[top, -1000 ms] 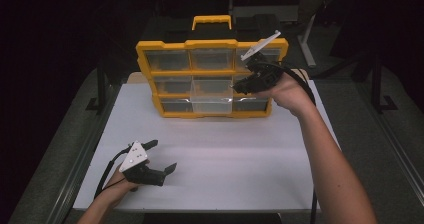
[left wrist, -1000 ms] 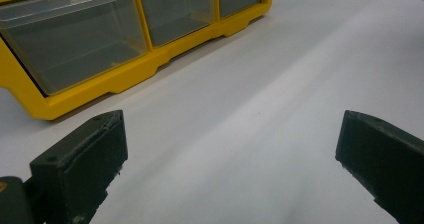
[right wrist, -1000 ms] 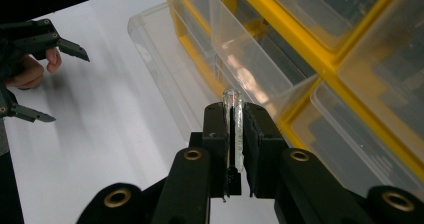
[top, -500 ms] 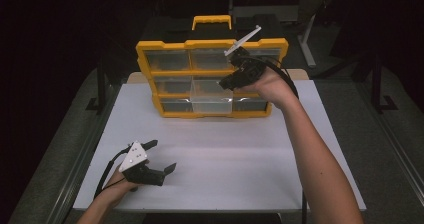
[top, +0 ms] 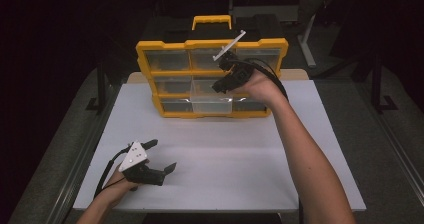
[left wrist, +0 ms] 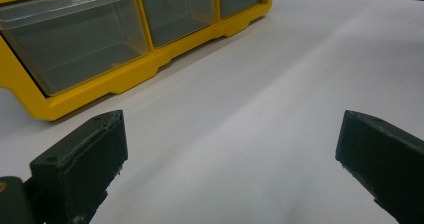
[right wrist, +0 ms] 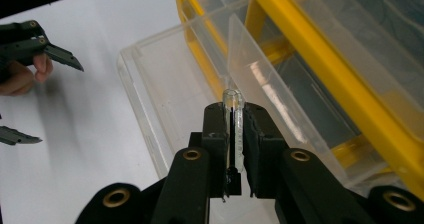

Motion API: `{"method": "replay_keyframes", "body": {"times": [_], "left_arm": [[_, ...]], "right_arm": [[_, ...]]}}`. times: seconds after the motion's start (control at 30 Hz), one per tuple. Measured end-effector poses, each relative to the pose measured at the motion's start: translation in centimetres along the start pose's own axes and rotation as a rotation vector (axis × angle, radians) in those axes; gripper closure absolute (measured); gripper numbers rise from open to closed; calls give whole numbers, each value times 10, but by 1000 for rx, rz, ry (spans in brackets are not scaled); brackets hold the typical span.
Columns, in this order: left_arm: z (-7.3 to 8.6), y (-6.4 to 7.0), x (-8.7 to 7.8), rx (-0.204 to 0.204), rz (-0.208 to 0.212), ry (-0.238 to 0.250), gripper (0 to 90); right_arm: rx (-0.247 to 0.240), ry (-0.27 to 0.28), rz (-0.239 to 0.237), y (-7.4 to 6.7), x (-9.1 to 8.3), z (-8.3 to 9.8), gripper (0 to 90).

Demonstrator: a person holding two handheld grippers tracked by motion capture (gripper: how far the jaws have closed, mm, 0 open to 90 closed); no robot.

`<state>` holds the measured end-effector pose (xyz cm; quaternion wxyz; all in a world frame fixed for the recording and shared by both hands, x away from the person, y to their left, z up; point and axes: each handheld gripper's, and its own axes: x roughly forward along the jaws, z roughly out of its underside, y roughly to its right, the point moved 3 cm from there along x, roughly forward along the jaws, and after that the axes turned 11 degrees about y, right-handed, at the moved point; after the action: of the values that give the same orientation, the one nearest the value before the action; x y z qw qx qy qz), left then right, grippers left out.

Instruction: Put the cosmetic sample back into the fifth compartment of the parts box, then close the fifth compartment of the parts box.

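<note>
At the left of the high view we see the left gripper (top: 159, 156) resting low over the near part of the white table (top: 235, 154), held in the person's left hand (top: 120, 184). Its jaws are spread wide with nothing between them; in the left gripper view they stand far apart over bare tabletop, with the lower front corner of the yellow organizer (left wrist: 100, 86) ahead of them.

Moving rightward, we come to that yellow organizer (top: 212, 46), standing upright at the far side of the table, its black-and-yellow handle (top: 212, 21) on top. Its rows of clear drawers face us. One clear drawer (top: 212, 103) in the middle of the lower part is pulled out toward us.

Further right, the right gripper (top: 220, 86) sits just above that pulled-out drawer, carried by the person's right hand (top: 260, 86), with the forearm running down to the bottom edge. In the right gripper view we see its jaws pressed together on a small clear tube (right wrist: 233, 124), which stands upright between the pads. The tube is held just over the open drawer (right wrist: 165, 89), beside a clear divider (right wrist: 265, 84) that rises inside it. The left gripper (right wrist: 30, 84) shows far off at the left of this view.
</note>
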<state>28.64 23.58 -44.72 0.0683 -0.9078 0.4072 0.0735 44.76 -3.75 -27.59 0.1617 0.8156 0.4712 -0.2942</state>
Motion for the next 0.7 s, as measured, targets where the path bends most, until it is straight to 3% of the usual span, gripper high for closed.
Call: {"method": "replay_keyframes", "body": {"times": [0.17,0.23,0.33,0.53,0.7], "left_arm": [[0,1,0,0,2,1,4],[0,0,0,-1,0,2,4],[0,0,-1,0,-3,3,4],[-1,1,-1,-1,-3,6,4],[-1,1,0,3,-2,4,4]], "right_arm": [[2,-13,-3,1,4,3,785],[0,-4,-1,1,5,3,728],[8,-1,2,1,3,2,711],[29,30,-3,-2,-7,-1,784],[33,53,-37,-8,-16,1,848]]}}
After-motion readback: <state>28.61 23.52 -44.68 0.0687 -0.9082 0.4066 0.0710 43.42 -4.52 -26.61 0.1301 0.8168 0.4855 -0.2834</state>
